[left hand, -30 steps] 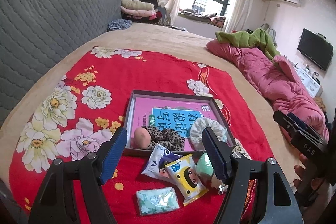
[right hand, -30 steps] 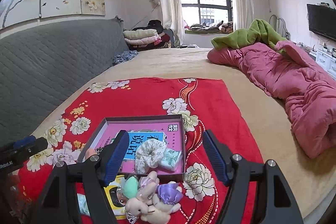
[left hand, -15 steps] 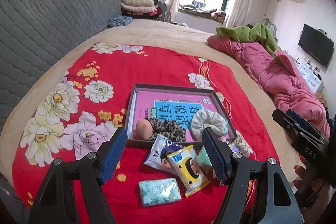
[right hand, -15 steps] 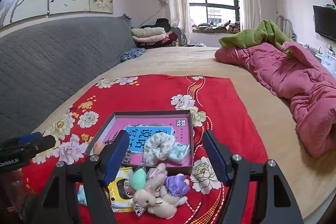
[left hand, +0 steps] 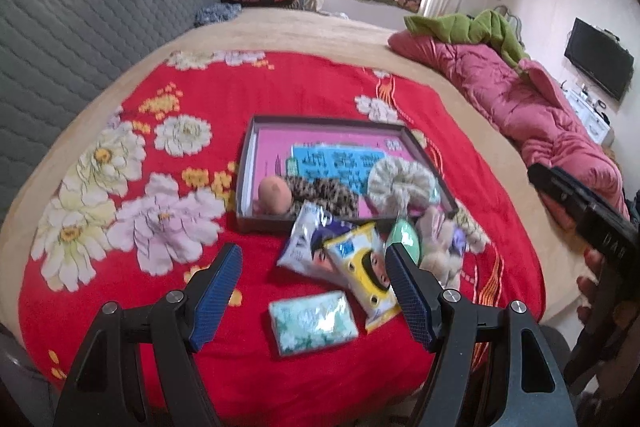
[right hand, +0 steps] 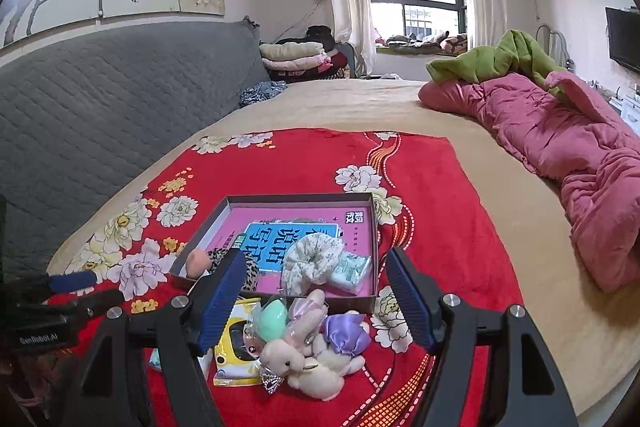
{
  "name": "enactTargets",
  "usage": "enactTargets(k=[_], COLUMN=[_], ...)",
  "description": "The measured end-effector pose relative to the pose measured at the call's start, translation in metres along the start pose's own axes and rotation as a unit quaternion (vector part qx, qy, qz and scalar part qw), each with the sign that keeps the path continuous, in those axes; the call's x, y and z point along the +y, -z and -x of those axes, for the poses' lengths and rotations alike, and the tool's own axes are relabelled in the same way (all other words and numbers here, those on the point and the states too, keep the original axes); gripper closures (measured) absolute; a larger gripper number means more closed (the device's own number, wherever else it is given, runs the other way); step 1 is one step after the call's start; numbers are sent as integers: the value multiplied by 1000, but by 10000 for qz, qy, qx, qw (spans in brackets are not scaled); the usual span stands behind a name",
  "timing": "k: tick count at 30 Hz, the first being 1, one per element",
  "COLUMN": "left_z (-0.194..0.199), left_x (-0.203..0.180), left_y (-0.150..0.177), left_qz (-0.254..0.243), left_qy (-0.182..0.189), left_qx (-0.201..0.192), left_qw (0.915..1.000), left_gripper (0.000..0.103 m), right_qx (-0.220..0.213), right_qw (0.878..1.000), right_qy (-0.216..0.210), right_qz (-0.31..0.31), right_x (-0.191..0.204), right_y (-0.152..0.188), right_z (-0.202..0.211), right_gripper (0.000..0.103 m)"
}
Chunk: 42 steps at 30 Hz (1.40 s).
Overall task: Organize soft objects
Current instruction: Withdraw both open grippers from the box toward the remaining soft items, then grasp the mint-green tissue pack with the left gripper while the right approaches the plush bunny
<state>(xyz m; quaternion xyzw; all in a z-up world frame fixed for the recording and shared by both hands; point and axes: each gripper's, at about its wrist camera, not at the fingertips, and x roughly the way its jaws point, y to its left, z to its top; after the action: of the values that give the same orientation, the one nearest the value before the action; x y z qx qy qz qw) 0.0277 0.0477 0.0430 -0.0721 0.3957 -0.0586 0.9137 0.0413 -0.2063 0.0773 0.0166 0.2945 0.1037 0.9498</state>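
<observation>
A shallow dark box [left hand: 320, 123] [right hand: 375, 227] on the red floral blanket holds a pink book, a peach sponge egg [left hand: 274, 195], a leopard scrunchie [left hand: 324, 193], a white scrunchie [left hand: 402, 183] [right hand: 312, 261] and a tissue pack [right hand: 352, 269]. In front of it lie two wipe packets [left hand: 362, 265], a teal tissue pack [left hand: 312, 321], a mint sponge [right hand: 270, 319] and a plush rabbit [right hand: 304, 363]. My left gripper [left hand: 312, 291] is open above the packets. My right gripper [right hand: 316, 301] is open above the plush.
The red blanket [left hand: 280, 87] covers the near part of a tan bed. A pink quilt [right hand: 560, 135] with a green cloth lies at the right. A grey padded headboard [right hand: 100, 99] runs along the left. Folded bedding is stacked far back.
Both grippers have drawn back and tilted a little, so the box and loose items sit farther up in each view. Both stay open. No object has moved.
</observation>
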Motion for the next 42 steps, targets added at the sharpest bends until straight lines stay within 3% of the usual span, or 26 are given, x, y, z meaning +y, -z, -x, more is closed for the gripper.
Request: enactTargets(k=[16,28,37,42], left_z=[-19,-40,-62,-79], left_x=[-1,-5,10,14], left_y=[44,59,65,66], left_qz=[-818,-893,-602,-955], left_qy=[-328,32,145,148], left_qx=[442,891,1262,1314], left_qw=[9951,9920,9901,9866], left_gripper=[27,27,27,27], right_qx=[201,327,387,462], right_qw=[9997,9993,9991,9988], right_qy=[-75,-125,-140,-131], right_qz=[107,92,97,118], right_x=[6,9,9,9], right_y=[14,21,26,30], right_z=[-1,-6,-9,-15], right_gripper=[31,31,31,31])
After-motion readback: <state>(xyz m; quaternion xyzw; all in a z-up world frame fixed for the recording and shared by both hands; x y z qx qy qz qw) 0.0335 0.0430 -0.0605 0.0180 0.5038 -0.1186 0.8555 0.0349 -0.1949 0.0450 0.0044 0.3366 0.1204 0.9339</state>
